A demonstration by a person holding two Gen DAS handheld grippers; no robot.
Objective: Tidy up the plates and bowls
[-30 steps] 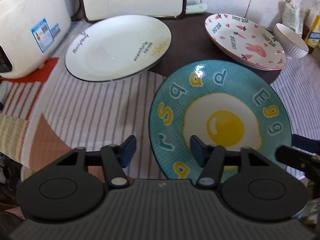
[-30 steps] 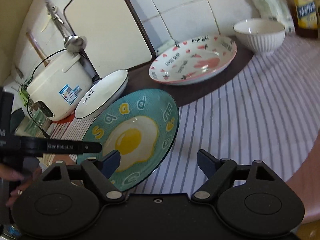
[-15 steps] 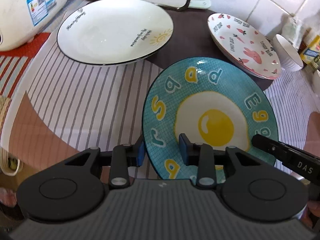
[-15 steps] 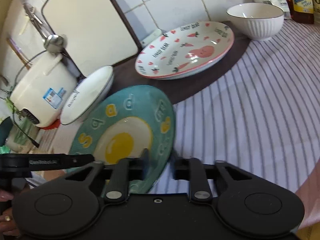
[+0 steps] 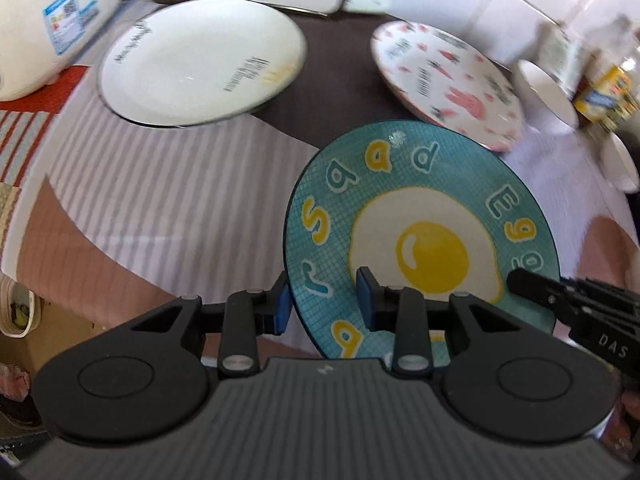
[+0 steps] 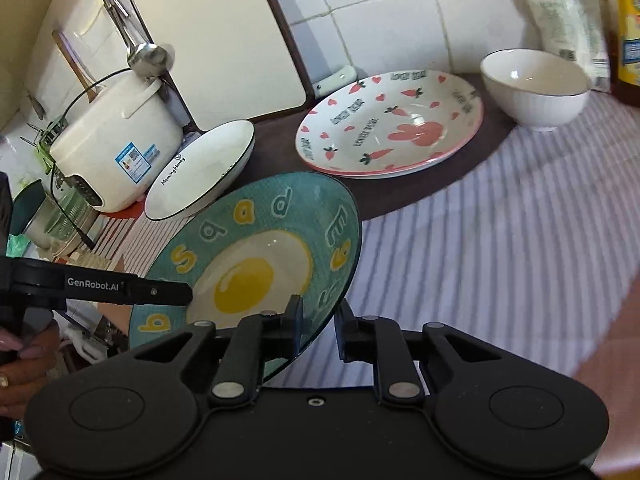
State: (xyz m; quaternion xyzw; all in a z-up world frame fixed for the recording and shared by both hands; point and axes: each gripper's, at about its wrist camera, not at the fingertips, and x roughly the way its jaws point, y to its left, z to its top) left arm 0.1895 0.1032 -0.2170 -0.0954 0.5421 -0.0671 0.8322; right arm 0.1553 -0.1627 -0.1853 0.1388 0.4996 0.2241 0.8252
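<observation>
A teal plate with a fried-egg picture is held above the striped cloth. My left gripper is shut on its left rim. My right gripper is shut on its right rim; its tip also shows in the left wrist view. A white plate with a black rim lies at the back left. A pink rabbit-and-carrot plate lies at the back right. A white bowl stands right of it.
A white rice cooker stands at the far left. A white board leans on the tiled wall behind the plates. Bottles and a packet stand at the back right. Another white dish sits at the right edge.
Both grippers went from open to shut on the teal plate's opposite rims. The plate has since risen off the cloth and tilted slightly.
</observation>
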